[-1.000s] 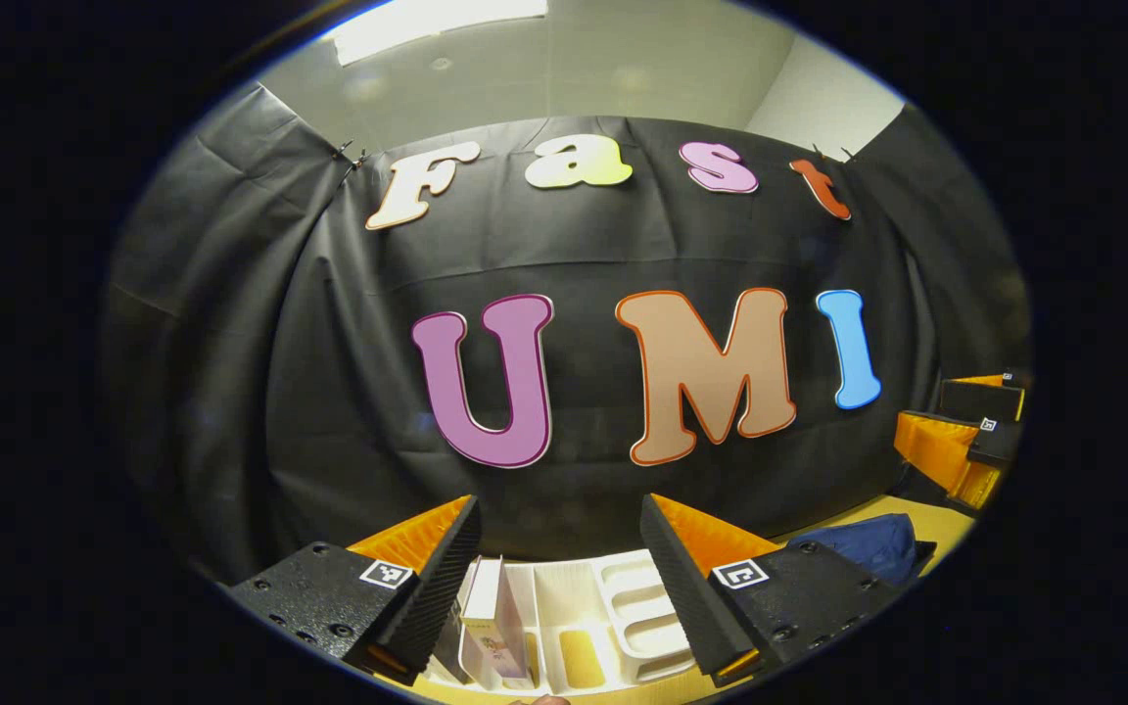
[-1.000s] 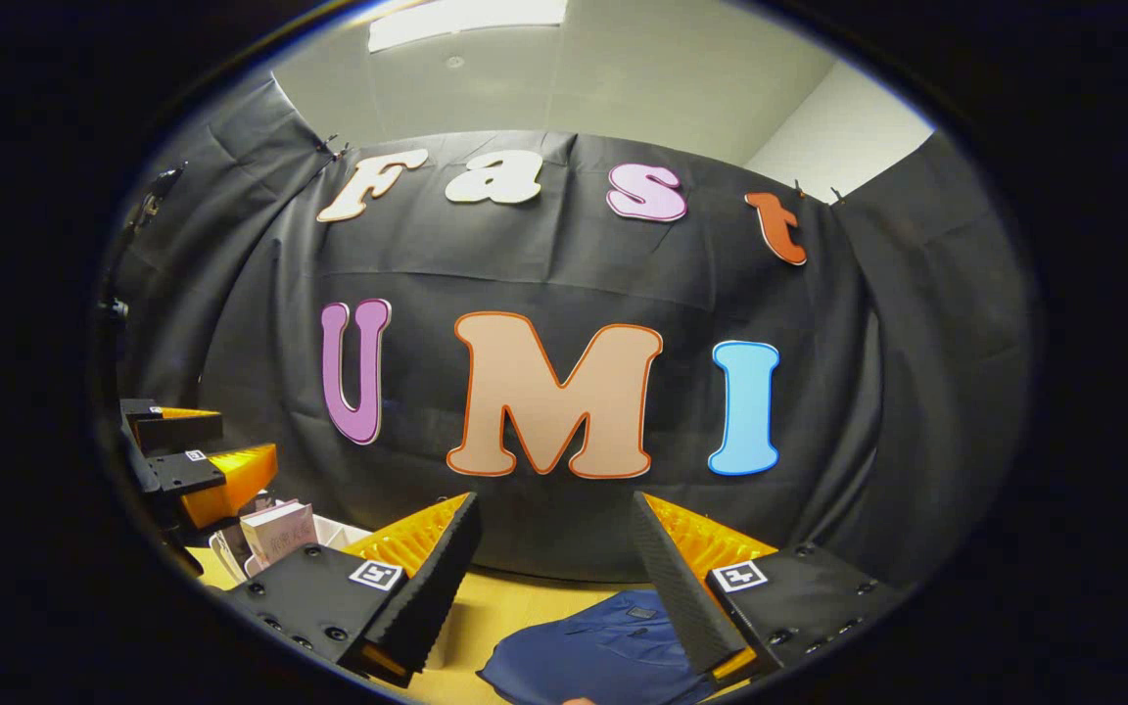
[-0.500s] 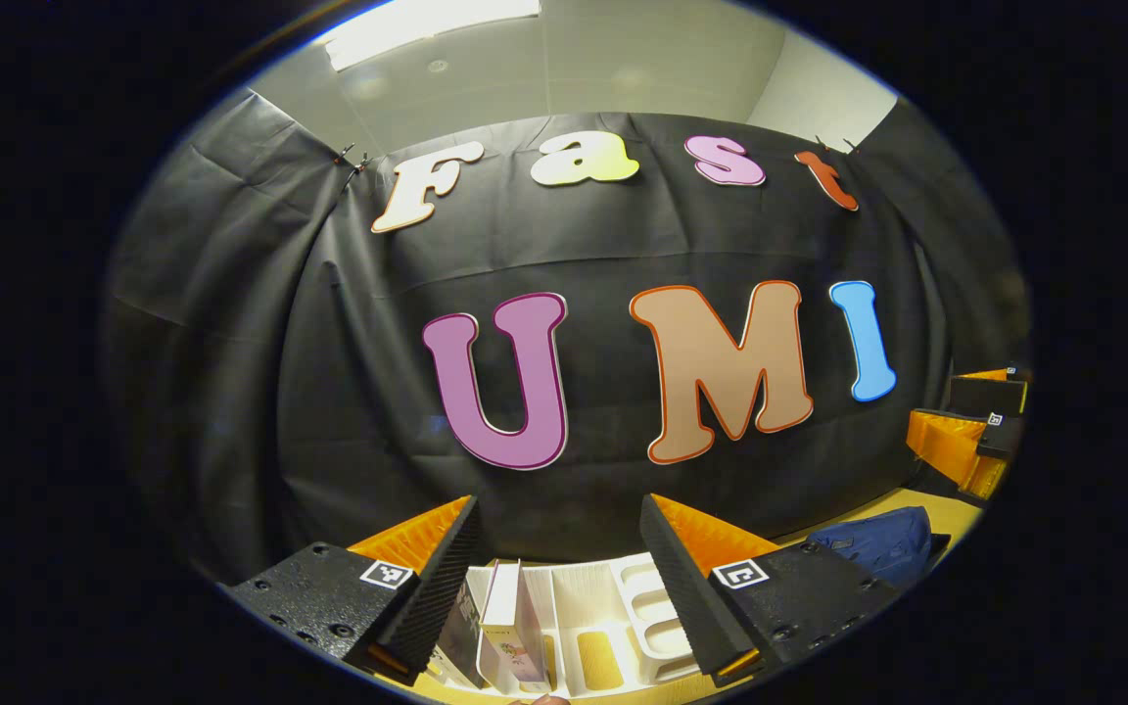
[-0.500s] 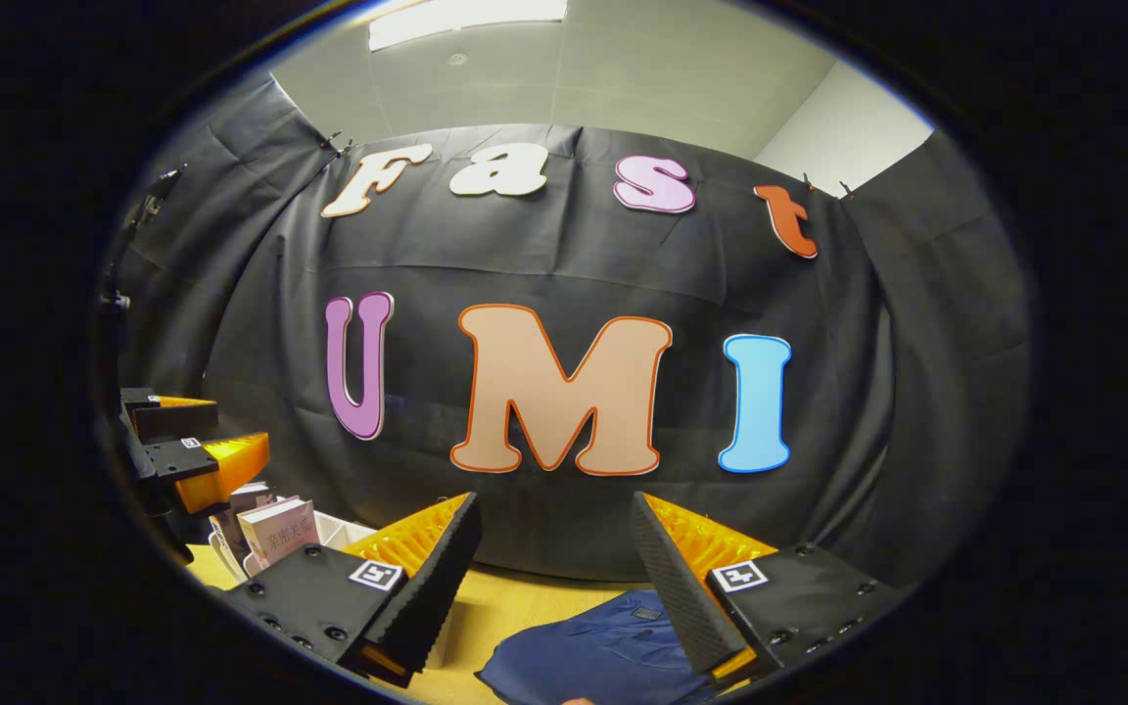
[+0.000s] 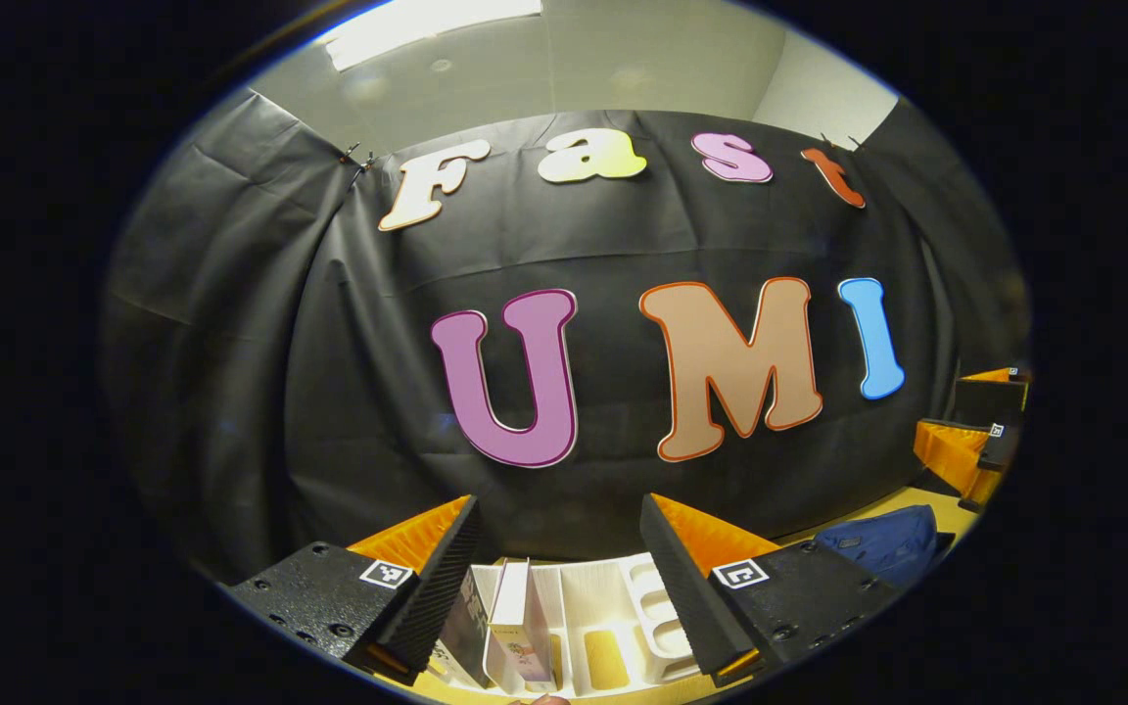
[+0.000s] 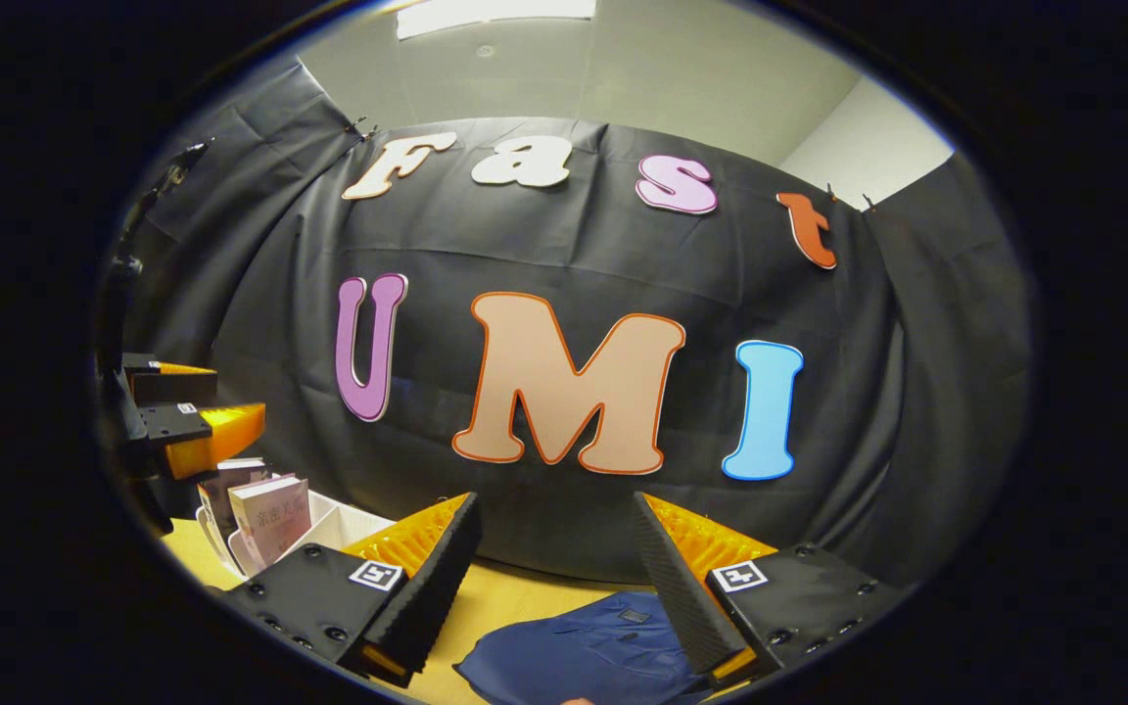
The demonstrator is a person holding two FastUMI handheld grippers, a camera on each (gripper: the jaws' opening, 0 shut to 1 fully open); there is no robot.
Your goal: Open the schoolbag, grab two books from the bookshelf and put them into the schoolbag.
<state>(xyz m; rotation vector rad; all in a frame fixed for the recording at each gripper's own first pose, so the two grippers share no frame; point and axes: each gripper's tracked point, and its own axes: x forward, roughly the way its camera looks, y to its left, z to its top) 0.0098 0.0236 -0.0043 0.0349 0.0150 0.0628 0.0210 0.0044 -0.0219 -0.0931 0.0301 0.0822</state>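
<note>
- Left gripper: jaws apart and empty, held above the white bookshelf, where the books stand upright in the left slots.
- Right gripper: jaws apart and empty, above the blue bag lying flat on the tabletop.
- The bag looks shut, so opening it seems the step in hand.
- Next, the right gripper should likely drop to the bag's zip or flap; the zip pull can't be made out.

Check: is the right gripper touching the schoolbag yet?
Apart. In the right gripper view, the right gripper is open and empty, hovering above the schoolbag on the table, with bare wood showing between the fingers.
</note>
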